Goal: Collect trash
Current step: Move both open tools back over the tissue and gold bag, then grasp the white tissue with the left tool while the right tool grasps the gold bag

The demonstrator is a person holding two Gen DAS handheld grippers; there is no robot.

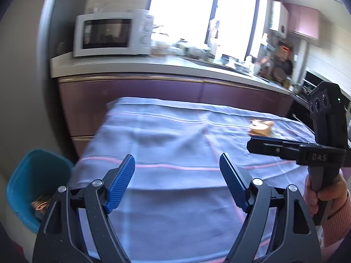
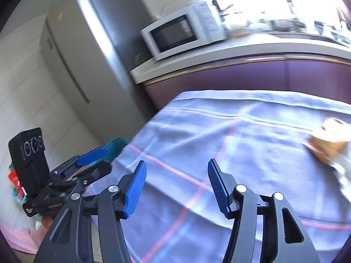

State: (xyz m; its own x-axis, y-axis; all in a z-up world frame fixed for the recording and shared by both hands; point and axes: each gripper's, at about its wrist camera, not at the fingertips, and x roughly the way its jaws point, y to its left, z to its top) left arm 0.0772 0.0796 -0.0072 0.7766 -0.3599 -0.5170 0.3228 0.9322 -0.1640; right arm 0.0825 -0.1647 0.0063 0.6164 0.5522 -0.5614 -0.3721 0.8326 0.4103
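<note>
Left wrist view: both tongs, left (image 1: 177,164) and right (image 2: 177,171), are spread wide over the cloth-covered desk (image 1: 175,186) with nothing in them. Trash (image 1: 261,127), a brownish wrapper, lies at the desk's far right, and the bin (image 1: 28,186) stands just beside its left edge.

The left gripper (image 1: 177,168) fills the lower frame, jaws spread wide, empty. The right gripper (image 2: 177,172) likewise gapes, empty; its holding hand (image 1: 324,195) shows at lower right.
</note>
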